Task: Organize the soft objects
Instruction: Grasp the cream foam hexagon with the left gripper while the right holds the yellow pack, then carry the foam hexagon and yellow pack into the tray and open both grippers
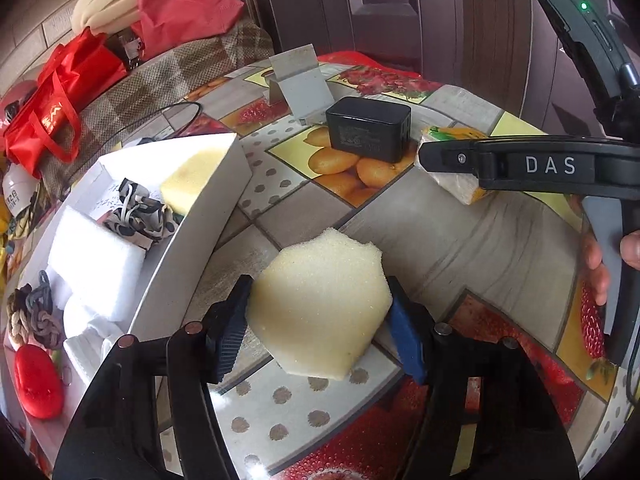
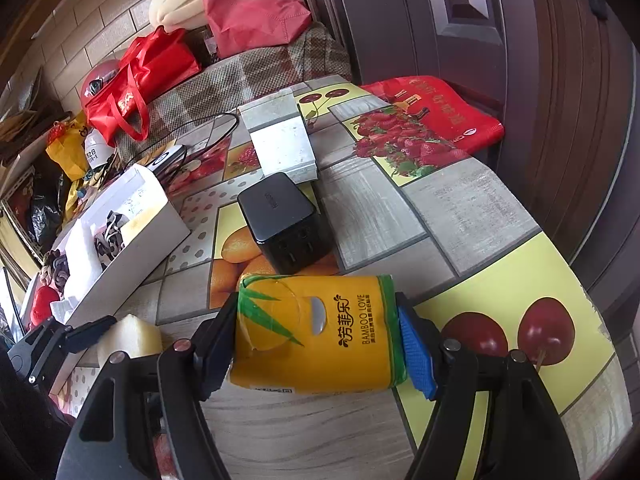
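Between the left gripper's (image 1: 320,320) fingers (image 1: 230,328) sits a pale yellow sponge (image 1: 320,304) — both pads press its sides, and its lower edge meets the fruit-patterned surface (image 1: 480,240). In the right wrist view, the right gripper (image 2: 316,340) is clenched on a yellow tissue pack (image 2: 316,332), black pad on its left end, blue pad on its right; whether the pack rests on the surface or is raised cannot be told. Seen from the left wrist, the pack (image 1: 448,176) lies right of the sponge, well apart from it.

Left of the sponge stands a white box (image 1: 192,216), its near wall just beside the left fingers. Inside, near to far: a red soft item (image 1: 38,380), braided cords (image 1: 32,316), white foam blocks (image 1: 96,264), a black-and-white patterned cloth (image 1: 136,212) and a second yellow sponge (image 1: 192,176) at the far end.

Beyond the pack, a black charger (image 2: 284,228) stands on an orange print; behind it — a grey metal stand (image 2: 280,140), tilted back. A black cable (image 2: 208,128) loops left of the stand. Farther off, a red bag (image 2: 136,80) and a pink bag (image 2: 252,4) rest on a checked cloth (image 2: 248,76).
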The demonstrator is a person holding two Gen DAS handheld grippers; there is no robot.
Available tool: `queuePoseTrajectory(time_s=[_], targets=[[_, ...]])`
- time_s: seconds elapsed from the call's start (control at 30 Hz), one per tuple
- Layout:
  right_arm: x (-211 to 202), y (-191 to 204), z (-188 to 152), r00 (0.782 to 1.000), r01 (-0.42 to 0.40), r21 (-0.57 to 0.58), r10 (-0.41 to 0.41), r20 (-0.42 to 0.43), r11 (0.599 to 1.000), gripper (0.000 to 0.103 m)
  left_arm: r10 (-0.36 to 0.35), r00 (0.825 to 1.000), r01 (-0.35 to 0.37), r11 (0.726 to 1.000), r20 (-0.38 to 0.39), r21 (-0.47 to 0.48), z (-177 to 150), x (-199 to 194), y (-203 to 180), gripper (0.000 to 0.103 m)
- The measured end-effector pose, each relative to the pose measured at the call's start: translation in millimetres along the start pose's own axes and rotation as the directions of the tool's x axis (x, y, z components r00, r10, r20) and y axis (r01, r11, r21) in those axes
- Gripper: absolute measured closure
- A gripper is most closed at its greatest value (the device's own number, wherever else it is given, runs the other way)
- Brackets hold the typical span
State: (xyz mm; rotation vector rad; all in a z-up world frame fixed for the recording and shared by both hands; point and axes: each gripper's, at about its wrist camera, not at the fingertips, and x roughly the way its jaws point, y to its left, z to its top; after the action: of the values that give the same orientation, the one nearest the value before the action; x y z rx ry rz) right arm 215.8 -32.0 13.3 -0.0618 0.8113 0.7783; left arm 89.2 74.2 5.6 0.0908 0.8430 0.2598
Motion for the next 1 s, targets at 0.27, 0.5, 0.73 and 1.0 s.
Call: queuePoseTrajectory(time_s=[0.27, 0.5, 0.73, 1.0], targets=[[-6, 0, 0, 0.999, 0.016, 0.004, -0.016, 0.032, 1.0, 0.03, 0.074, 0.99, -0.075, 0.997, 0.118, 0.004, -4, -24, -3, 0.044], [-31, 8, -4, 0.983, 0.062, -0.028, -0.056, 0.175, 0.998, 0.031, 0.115, 0.972, -0.11, 0.993, 0.205, -0.036, -9, -44, 2, 0.044], [-50, 30, -13, 0.953, 0.12, -0.096, -0.087, 0.291, 0.988, 0.031, 0.112, 0.967, -0.095, 0.992, 0.229, -0.084, -12, -51, 8, 0.044], [-62, 57, -30, 0.939, 0.126, -0.134, -0.075, 0.334, 0.983, 0.031, 0.11, 0.959, -0.074, 0.987, 0.263, -0.141, -24, -63, 19, 0.044]])
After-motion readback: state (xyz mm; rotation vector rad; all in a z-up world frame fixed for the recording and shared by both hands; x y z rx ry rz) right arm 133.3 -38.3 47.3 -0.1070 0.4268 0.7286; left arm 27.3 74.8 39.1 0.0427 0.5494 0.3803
